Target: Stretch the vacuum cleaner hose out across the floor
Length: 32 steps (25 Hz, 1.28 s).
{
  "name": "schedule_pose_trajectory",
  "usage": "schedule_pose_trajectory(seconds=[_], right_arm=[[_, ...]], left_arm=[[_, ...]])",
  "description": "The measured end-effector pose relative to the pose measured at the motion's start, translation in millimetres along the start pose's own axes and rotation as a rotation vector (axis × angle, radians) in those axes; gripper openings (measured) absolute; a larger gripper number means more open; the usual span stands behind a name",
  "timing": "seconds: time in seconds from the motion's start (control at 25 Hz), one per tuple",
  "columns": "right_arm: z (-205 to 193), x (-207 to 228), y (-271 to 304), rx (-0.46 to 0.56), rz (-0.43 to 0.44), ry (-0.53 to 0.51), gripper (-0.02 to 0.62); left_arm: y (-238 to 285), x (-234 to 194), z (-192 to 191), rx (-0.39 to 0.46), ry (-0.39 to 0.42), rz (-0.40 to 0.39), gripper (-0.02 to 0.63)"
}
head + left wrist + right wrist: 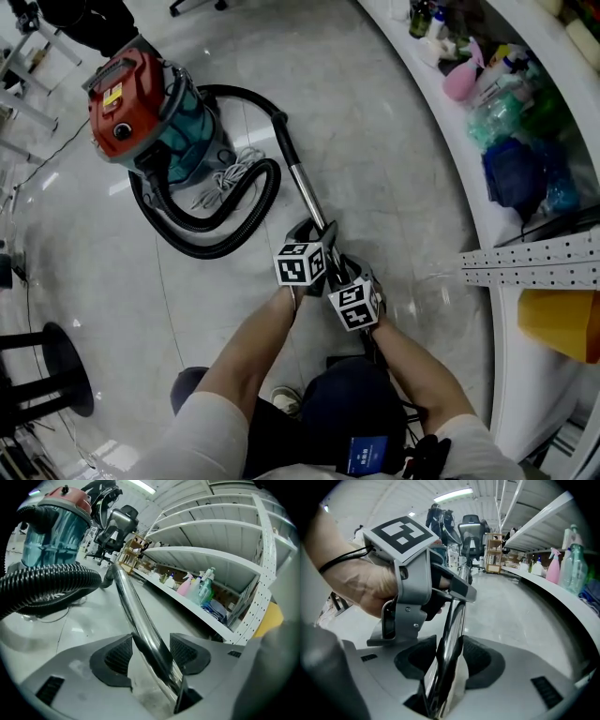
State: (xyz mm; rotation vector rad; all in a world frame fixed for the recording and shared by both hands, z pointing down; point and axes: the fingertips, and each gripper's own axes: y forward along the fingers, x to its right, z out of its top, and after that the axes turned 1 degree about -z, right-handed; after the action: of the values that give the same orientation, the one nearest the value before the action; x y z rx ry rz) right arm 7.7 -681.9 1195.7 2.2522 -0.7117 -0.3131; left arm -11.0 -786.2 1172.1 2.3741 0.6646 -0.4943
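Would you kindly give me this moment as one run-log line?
left gripper: open around wand | right gripper: open around wand | hose: looped by vacuum cleaner | stretch: not yet done

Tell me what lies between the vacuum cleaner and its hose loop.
A tangled white power cord, seen in the head view between vacuum cleaner and hose.
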Motion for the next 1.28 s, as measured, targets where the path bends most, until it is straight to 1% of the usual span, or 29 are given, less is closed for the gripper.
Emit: schedule_pose_trajectory(seconds=[0.16, 0.32, 0.52, 0.92, 1.12, 1.28], right_arm=[[0, 5, 1, -0.006, -0.017, 0.011, 0.169], [-1, 4, -1, -0.005, -0.017, 0.018, 0.167], [2, 2, -3, 0.001, -0.015, -0.002, 0.167], [9, -3, -12, 0.037, -0.031, 0.011, 0.163], [15, -13, -20, 0.076, -0.003, 0.005, 0.160], [18, -10, -26, 0.098, 0.005, -0.004, 0.158]], left_arm=[[7, 2, 3, 0.015, -0.013, -0.052, 0.229], [5, 1, 1, 0.026, -0.052, -0.074, 0.229], [0, -1, 4, 0.026, -0.107, -0.064, 0.227], [-9, 2, 12, 0.016, -0.125, -0.059, 0.225], [-11, -6, 34, 0.063, -0.147, -0.054, 0.225], [-13, -3, 42, 0.068, -0.155, -0.069, 0.222]])
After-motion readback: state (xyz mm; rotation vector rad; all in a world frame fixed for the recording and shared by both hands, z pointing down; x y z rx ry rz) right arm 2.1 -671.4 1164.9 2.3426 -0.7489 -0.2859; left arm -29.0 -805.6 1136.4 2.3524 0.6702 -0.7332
